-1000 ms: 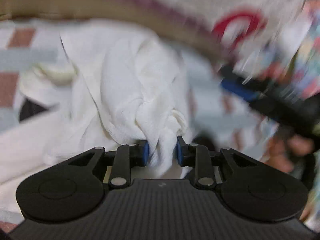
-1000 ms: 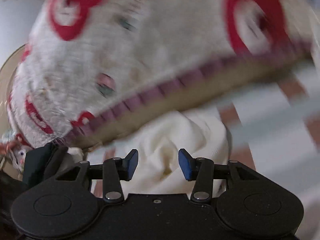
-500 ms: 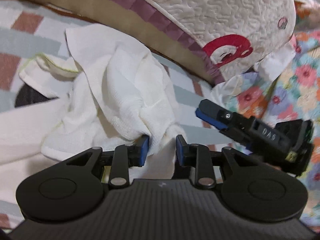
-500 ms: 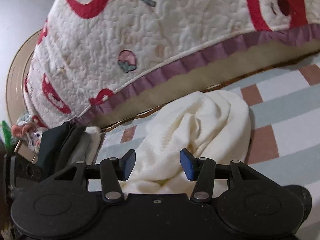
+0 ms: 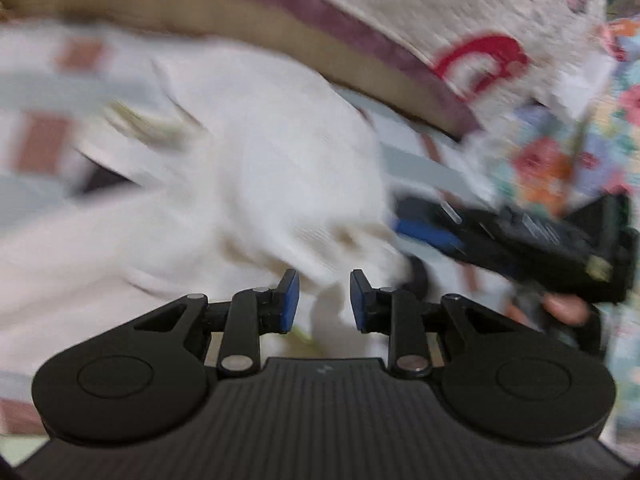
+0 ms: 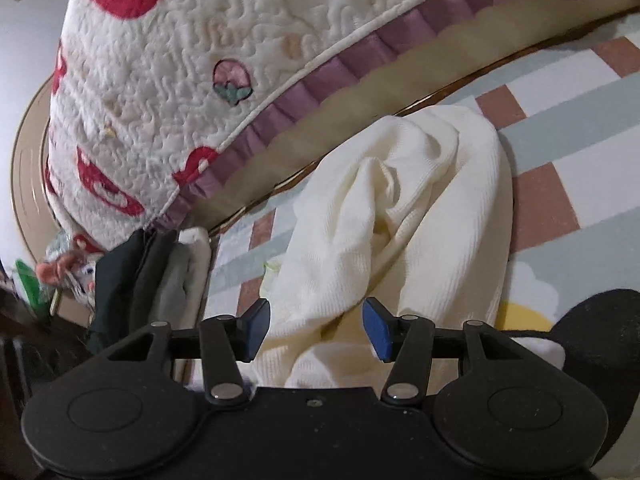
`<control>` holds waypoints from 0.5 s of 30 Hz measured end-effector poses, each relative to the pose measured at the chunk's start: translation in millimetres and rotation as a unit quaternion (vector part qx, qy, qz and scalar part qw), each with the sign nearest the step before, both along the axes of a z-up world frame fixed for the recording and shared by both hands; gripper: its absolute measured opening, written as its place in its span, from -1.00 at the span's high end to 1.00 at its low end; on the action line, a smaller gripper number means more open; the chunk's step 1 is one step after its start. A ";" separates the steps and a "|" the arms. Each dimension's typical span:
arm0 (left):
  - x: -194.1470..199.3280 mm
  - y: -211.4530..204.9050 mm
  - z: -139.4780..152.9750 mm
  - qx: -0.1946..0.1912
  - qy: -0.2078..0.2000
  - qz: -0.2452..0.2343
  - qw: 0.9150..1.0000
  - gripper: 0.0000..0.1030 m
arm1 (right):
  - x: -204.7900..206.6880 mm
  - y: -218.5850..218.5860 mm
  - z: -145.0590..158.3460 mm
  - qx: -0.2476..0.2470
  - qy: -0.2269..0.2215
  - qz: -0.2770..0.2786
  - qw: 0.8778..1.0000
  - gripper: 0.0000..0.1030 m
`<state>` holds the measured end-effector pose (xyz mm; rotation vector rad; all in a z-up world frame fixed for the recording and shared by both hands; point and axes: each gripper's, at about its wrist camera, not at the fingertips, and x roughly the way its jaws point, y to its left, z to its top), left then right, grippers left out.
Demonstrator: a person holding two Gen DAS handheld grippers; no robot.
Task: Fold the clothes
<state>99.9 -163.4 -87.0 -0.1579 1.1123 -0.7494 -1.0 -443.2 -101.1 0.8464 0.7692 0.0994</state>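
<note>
A home bedroom, w/ laundry being sorted on a bed. The checked sheet in grey, white & brick-red squares (image 6: 560, 128) covers the surface. At 12 o'clock sits a cream quilted cover w/ red rings & purple frill (image 6: 192, 60). A crumpled cream knit garment (image 6: 400, 216) lies at centre, a folded stack of dark & grey clothes (image 6: 152, 276) at 8 o'clock. Floral-print bedding (image 5: 560, 152) shows at 3 o'clock in the left wrist view.

Checked bedsheet (image 6: 560, 128) under crumpled cream garment (image 6: 400, 220), quilted pillow (image 6: 180, 60), folded dark clothes (image 6: 132, 280).
</note>
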 end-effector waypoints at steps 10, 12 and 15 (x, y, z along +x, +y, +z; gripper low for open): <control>42.5 50.5 -39.4 0.097 0.085 0.128 0.983 0.26 | 19.9 98.7 26.9 -0.219 -0.046 0.172 0.959 -0.26; 45.6 53.2 -45.8 0.086 0.103 0.132 0.982 0.26 | 24.6 119.1 26.2 -0.281 -0.037 0.190 0.940 -0.31; 44.2 54.3 -45.0 0.083 0.105 0.141 0.981 0.21 | 28.0 127.8 9.4 -0.329 0.009 0.212 0.920 -0.33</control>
